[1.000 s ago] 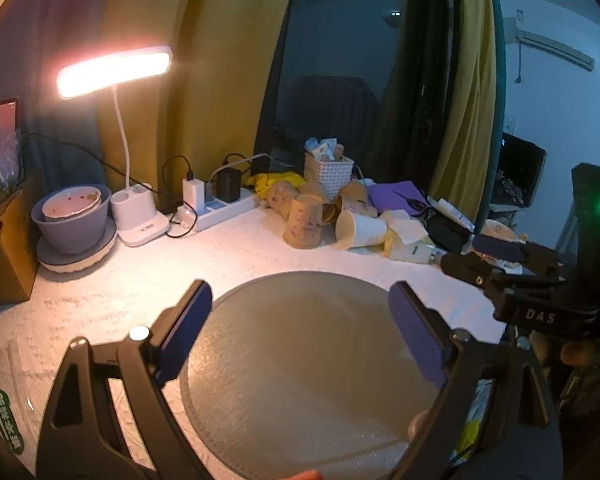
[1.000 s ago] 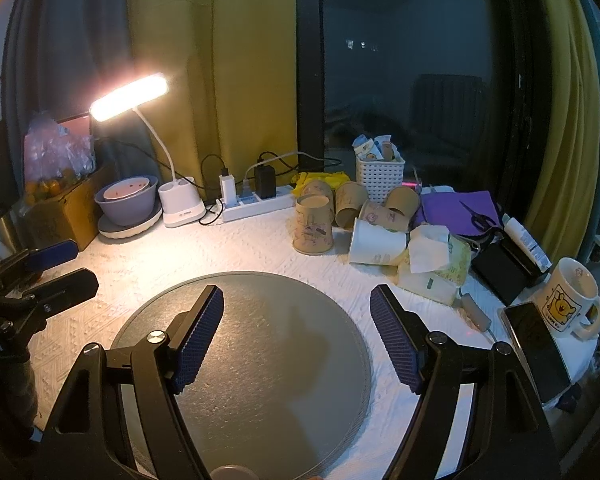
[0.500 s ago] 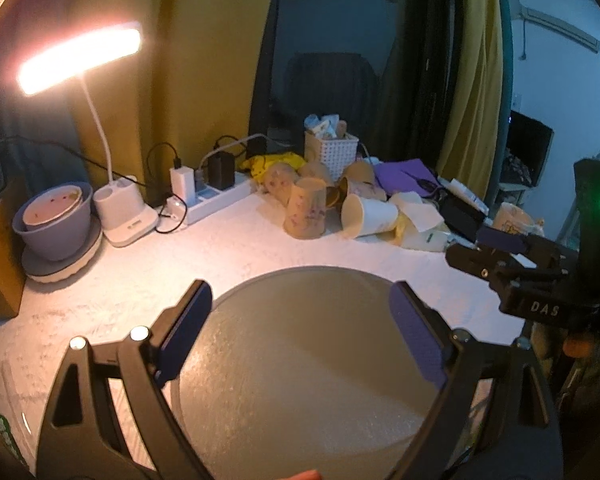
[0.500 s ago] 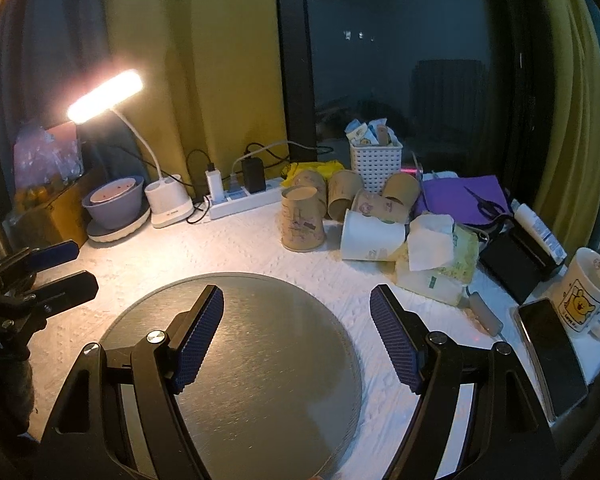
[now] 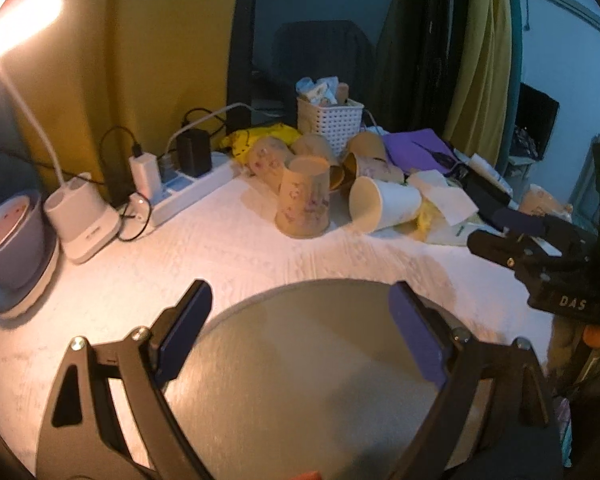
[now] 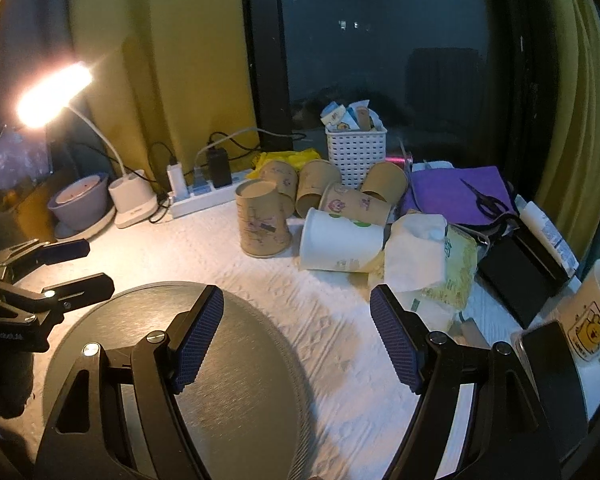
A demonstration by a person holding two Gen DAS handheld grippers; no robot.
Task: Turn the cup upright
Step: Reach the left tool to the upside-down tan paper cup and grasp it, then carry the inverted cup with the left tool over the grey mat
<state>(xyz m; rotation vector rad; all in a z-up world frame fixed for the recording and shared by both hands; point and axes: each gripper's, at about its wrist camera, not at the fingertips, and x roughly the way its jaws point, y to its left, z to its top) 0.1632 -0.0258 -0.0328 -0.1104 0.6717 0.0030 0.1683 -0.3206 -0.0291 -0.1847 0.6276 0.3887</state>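
Observation:
A brown printed paper cup (image 5: 302,202) (image 6: 262,223) stands upside down on the white table cover, beyond the round grey mat (image 5: 312,380) (image 6: 204,364). A white paper cup (image 5: 384,203) (image 6: 342,245) lies on its side just right of it. Several more brown cups (image 6: 340,194) lie in a heap behind. My left gripper (image 5: 300,334) is open and empty over the mat. My right gripper (image 6: 296,336) is open and empty at the mat's right edge, well short of the cups. Each gripper shows in the other's view: right (image 5: 540,248), left (image 6: 48,276).
A lit desk lamp (image 6: 134,196), a power strip with chargers (image 6: 204,194), a purple bowl (image 6: 80,200) and a white basket (image 6: 356,146) line the back. Tissues (image 6: 420,256), a purple folder with scissors (image 6: 460,192), a phone (image 6: 556,376) and a mug (image 6: 592,316) crowd the right.
Both grippers have moved forward and to the right toward the cup heap; the cups look closer. Both stay open and empty.

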